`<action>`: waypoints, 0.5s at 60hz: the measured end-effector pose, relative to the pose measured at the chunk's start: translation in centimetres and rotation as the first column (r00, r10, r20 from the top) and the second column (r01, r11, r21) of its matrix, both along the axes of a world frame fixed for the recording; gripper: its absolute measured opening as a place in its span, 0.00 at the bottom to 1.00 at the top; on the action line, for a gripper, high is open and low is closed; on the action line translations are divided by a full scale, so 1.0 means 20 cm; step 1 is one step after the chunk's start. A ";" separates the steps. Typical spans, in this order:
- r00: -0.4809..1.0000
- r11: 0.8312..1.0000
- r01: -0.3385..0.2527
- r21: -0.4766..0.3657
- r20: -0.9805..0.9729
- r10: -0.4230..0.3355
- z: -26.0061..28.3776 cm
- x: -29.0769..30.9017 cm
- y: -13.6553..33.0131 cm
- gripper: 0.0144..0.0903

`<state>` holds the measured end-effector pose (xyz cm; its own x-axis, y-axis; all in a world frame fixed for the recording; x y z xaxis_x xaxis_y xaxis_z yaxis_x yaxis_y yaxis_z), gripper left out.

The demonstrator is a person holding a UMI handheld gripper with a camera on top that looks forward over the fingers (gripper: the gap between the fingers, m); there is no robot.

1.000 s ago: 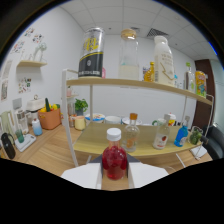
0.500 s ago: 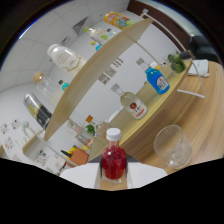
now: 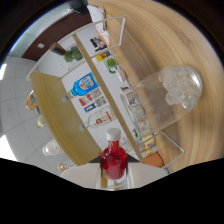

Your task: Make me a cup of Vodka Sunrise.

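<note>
One gripper view only, whole scene tilted hard. Gripper [image 3: 113, 176] clenched on small red-liquid bottle [image 3: 113, 160] with white cap, bottom centre. Clear glass with ice [image 3: 167, 97] lies right of centre on wooden table [image 3: 200, 55]. Blue bottle [image 3: 82, 85] on shelf [image 3: 60, 107], upper left.

Tongs [image 3: 114, 181]: handheld two-finger unit. Two broad, pale off-white fingers [image 3: 82, 175] with smooth matte faces and gently rounded outer edges. A black housing with a wavy upper outline lies beneath them. No cables, screws, markings or sleeve visible.
</note>
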<state>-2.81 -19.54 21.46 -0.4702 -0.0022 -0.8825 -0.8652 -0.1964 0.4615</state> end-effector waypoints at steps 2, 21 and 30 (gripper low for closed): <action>0.998 1.000 0.005 0.001 -0.061 -0.005 0.01 0.03 -0.02 0.27; 0.997 1.000 -0.012 0.008 -0.071 0.012 0.02 0.02 -0.02 0.27; 0.935 1.000 -0.012 0.011 0.353 0.007 0.11 -0.04 -0.06 0.27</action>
<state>-3.65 -20.65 23.58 -0.1280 0.0075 -0.9917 -0.9700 -0.2093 0.1236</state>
